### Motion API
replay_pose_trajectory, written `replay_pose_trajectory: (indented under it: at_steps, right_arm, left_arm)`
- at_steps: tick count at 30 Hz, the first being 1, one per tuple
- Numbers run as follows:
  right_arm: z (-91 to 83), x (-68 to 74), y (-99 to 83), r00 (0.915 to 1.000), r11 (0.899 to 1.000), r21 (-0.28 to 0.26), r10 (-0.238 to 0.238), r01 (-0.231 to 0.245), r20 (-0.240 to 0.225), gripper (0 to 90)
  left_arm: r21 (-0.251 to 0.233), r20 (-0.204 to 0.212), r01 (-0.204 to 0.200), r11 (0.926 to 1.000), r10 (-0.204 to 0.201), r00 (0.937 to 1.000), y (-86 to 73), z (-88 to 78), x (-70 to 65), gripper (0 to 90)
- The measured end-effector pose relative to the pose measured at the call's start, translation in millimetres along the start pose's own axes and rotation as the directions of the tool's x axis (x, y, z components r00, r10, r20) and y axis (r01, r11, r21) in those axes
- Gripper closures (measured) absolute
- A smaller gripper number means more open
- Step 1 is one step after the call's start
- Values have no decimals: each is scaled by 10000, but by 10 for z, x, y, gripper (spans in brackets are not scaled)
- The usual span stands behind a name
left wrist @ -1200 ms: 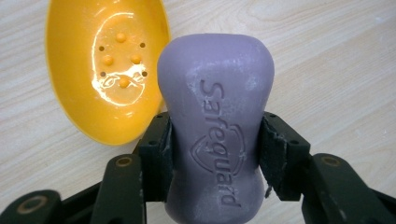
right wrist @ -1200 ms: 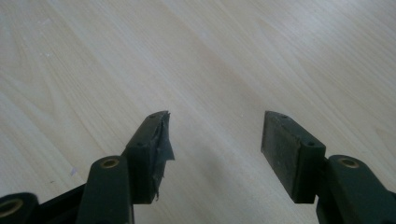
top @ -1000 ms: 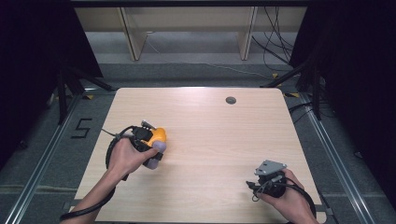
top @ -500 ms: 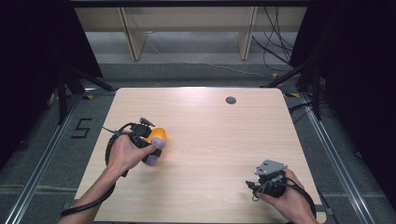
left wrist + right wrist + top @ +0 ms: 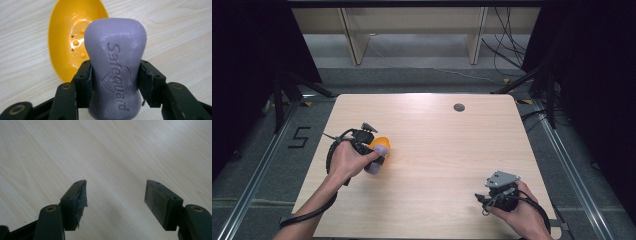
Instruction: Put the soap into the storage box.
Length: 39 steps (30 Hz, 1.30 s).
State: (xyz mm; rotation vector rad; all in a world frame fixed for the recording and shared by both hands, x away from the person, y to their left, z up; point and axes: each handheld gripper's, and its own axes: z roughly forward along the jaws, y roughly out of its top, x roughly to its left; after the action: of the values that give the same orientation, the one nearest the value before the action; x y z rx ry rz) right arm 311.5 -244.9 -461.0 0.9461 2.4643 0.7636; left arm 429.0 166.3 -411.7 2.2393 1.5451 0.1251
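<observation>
A purple bar of soap (image 5: pixel 115 65) stamped "Safeguard" is clamped at its narrow waist between the black jaws of my left gripper (image 5: pixel 115 82). Just beyond it on the wood lies an orange oval soap dish (image 5: pixel 71 37) with small bumps and drain holes inside. From above, the soap (image 5: pixel 376 161) and the soap dish (image 5: pixel 380 142) sit together under my left gripper (image 5: pixel 373 156) at the table's left middle. My right gripper (image 5: pixel 486 199) rests near the front right corner, and its own view shows the right gripper (image 5: pixel 116 197) open over bare wood.
The light wooden table (image 5: pixel 447 150) has a small round dark grommet (image 5: pixel 459 107) near its far edge. Wooden shelf legs and loose cables stand on the floor beyond the table. Metal rails run along both sides.
The left hand with the soap has shifted slightly toward the table's left edge, next to the orange dish. The right gripper has stayed in place.
</observation>
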Motion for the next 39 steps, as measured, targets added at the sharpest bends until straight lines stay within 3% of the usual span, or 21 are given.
replay_pose_trajectory:
  at_steps: [18, 39]
  right_arm:
    - [2, -3, 0, 10000, 10000, -22, -2, 2, 46, 349]
    - [0, -3, -1, 10000, 10000, -24, 18, -18, 34, 349]
  left_arm:
    - [35, -509, 15, 10000, -13, 9987, 117, 91, 77, 496]
    - [41, -886, 486, 9988, -480, 9949, 314, 245, 186, 495]
